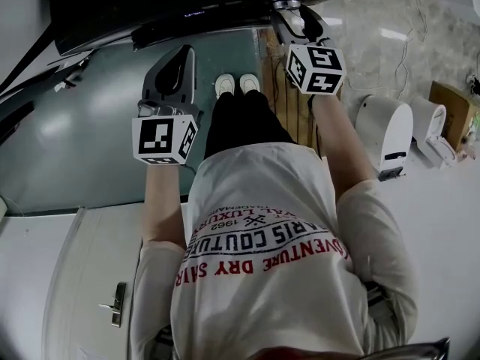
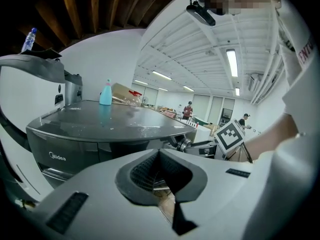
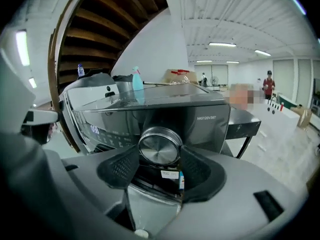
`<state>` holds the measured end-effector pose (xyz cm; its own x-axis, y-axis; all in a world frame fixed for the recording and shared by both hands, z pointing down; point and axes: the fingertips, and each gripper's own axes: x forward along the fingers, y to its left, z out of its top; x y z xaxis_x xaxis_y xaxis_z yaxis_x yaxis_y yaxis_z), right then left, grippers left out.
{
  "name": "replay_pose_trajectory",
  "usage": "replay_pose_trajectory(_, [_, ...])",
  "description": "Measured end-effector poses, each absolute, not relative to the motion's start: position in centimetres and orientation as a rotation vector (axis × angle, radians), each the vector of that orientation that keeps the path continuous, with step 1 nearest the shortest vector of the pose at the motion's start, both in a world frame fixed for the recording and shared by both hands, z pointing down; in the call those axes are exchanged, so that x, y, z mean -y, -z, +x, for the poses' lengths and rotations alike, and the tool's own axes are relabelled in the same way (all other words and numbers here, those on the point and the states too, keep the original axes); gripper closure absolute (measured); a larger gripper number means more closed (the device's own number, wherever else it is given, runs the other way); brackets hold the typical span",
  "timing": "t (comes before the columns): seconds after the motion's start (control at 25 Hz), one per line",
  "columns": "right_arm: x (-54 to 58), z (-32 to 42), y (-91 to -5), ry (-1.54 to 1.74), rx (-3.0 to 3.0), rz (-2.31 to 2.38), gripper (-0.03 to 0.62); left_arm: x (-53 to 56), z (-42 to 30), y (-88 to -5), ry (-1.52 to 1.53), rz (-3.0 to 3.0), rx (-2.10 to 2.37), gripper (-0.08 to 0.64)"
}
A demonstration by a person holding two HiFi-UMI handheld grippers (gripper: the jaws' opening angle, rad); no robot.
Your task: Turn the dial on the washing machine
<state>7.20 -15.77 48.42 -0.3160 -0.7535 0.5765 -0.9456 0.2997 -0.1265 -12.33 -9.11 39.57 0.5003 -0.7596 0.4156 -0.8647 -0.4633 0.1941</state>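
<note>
so the round metal dial [image 3: 160, 145] sits between the right gripper [image 3: 160, 158] jaws, on the dark grey washing machine [image 3: 205, 120] front, blue plastic bottle [image 3: 136, 85] on top behind

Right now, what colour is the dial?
The dial is shiny silver; best in the right gripper view.

A white short-sleeved T-shirt [image 1: 262, 201] lettered in red and navy is worn, black trousers [image 1: 244, 122] and 2 white shoes [image 1: 224, 85] beyond it. Black-and-white marker cubes [image 1: 165, 139] are carried on the grey left gripper [image 1: 178, 57] and right gripper [image 1: 291, 15].
</note>
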Motion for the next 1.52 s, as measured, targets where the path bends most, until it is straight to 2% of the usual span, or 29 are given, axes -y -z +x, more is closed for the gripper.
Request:
replay_pose_trajectory(0.28, [15.8, 7.3, -48.6, -0.785, 2.212, 1.532, 0.319, 9.1, -11.8, -39.1, -0.378, 2.377, 1.355, 0.545])
replay_pose_trajectory(0.52, [15.8, 7.2, -48.1, -0.732, 2.229, 1.566, 0.319, 8.9, -11.8, -39.4, -0.418, 2.379, 1.357, 0.545])
replay_pose_trajectory(0.88, [15.4, 6.2, -47.8, -0.073, 2.018, 1.512, 0.299, 8.1, -11.6, -39.9, -0.473, 2.386, 1.355, 0.545])
replay_pose_trajectory(1.08, [15.8, 5.9, -48.4, 0.131, 1.911, 1.494, 0.299, 7.9, -12.2, -40.2, -0.475, 2.359, 1.366, 0.545])
replay_pose_trajectory(1.32, [16.0, 5.9, -48.2, 0.034, 1.945, 1.529, 0.304, 7.8, -12.5, -40.1, -0.471, 2.351, 1.381, 0.545])
replay_pose_trajectory(1.52, [16.2, 6.2, -48.0, -0.264, 2.055, 1.583, 0.305, 7.7, -12.1, -39.5, -0.455, 2.363, 1.38, 0.545])
